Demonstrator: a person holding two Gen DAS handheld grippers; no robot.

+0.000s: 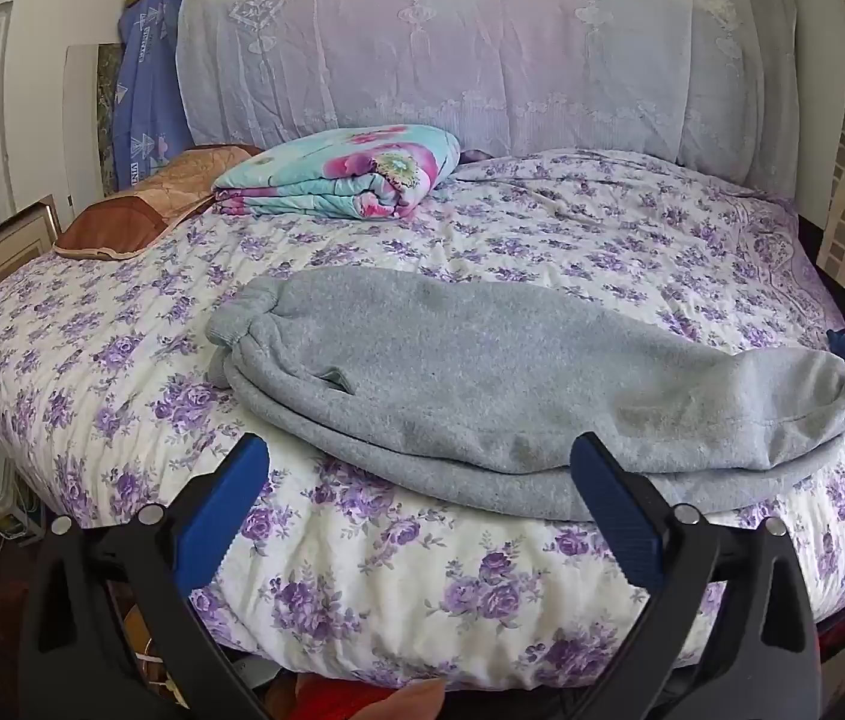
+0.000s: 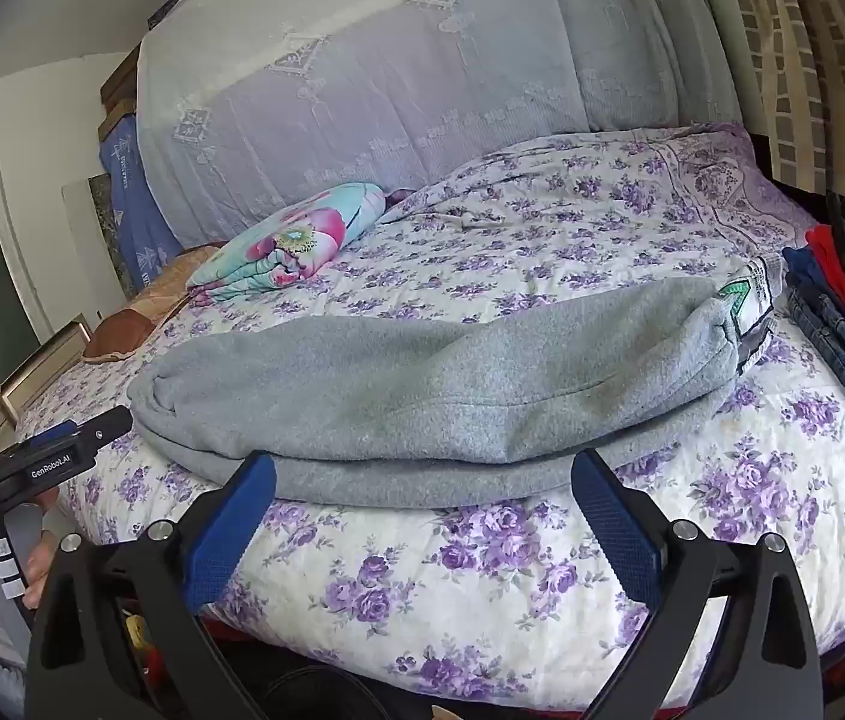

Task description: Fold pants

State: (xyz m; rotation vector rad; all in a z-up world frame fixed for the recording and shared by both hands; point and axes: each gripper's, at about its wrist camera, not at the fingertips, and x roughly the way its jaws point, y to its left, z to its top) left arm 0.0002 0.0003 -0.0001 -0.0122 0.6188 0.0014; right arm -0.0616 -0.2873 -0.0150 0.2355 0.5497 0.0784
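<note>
Grey pants (image 1: pixel 482 384) lie folded lengthwise across near part of bed (image 1: pixel 398 576), on purple-flowered quilt, cuffs to left, waistband to right. Left gripper (image 1: pixel 419 456) hovers just short of pants' near edge, jaws spread wide, nothing between them. Right gripper (image 2: pixel 422 471) same: wide apart, empty, pointing down at near hem. Floral folded blanket (image 1: pixel 344 171) sits farther back by pillow (image 1: pixel 146 210). Stack of clothes (image 2: pixel 842 312) at right bed edge.
</note>
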